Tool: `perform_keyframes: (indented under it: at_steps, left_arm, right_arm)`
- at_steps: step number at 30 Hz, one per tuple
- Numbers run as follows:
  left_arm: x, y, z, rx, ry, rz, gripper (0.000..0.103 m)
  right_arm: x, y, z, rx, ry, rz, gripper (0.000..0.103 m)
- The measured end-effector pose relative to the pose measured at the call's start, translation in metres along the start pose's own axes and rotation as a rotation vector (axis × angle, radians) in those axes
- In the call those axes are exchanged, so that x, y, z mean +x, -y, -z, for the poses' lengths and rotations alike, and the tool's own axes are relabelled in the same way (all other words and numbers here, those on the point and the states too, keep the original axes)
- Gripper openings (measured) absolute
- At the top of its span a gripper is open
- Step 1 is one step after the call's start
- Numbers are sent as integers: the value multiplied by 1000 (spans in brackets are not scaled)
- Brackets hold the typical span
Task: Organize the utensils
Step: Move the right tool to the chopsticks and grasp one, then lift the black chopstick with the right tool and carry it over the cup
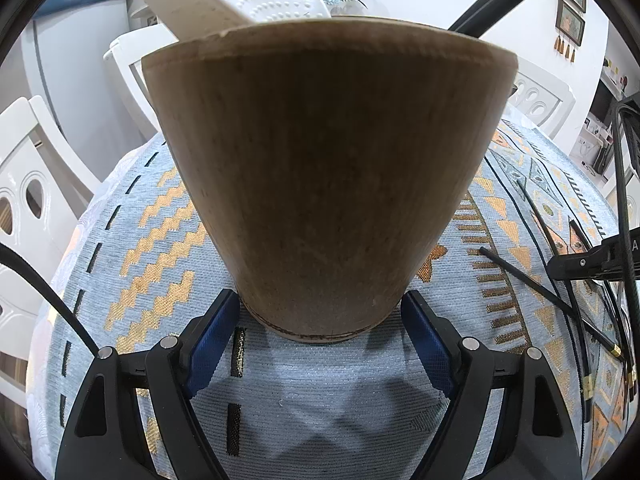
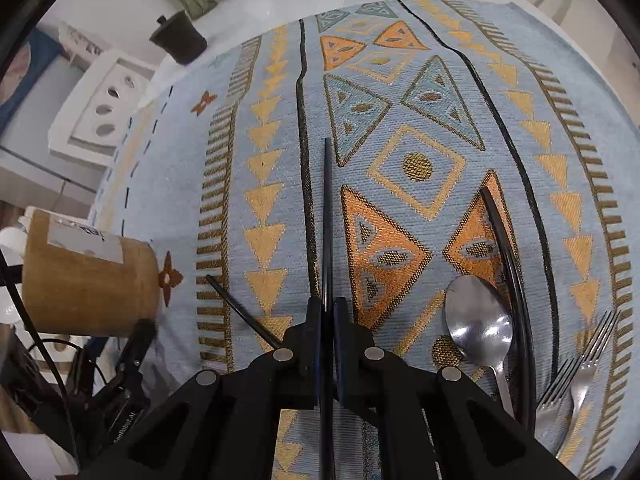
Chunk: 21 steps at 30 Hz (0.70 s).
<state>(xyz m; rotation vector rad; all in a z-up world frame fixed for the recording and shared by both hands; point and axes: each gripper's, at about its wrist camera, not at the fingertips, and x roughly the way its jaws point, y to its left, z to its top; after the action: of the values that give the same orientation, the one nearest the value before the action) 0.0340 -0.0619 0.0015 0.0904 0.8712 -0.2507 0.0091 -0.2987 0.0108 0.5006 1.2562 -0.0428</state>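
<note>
1. Right wrist view: your right gripper (image 2: 329, 312) has its jaws closed on a black chopstick (image 2: 328, 216), which runs straight out ahead between them over the patterned tablecloth (image 2: 276, 100) on the table.
2. Right of those jaws lie a spoon (image 2: 478, 322), two forks (image 2: 576, 364) and a curved black utensil (image 2: 506, 264); a second chopstick (image 2: 240, 310) lies just left.
3. Your left gripper (image 1: 320, 332) has its jaws clamped on the base of the bamboo utensil holder (image 1: 324, 168), steadying it upright.
4. The step in hand looks like picking up the chopstick. Next, lift it clear, carry it left and lower it tip-first into the holder's mouth.
</note>
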Motion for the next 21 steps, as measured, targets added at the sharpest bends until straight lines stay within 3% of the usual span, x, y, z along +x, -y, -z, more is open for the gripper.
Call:
perform_keyframes:
  at_steps: [10,21]
  left_arm:
    - [0,0,0,0,0,0,82]
    - [0,0,0,0,-1,0,82]
  right_arm:
    - [-15,10,9,26,22,-76,5]
    - [-69,12,27,-11,103,-103,5]
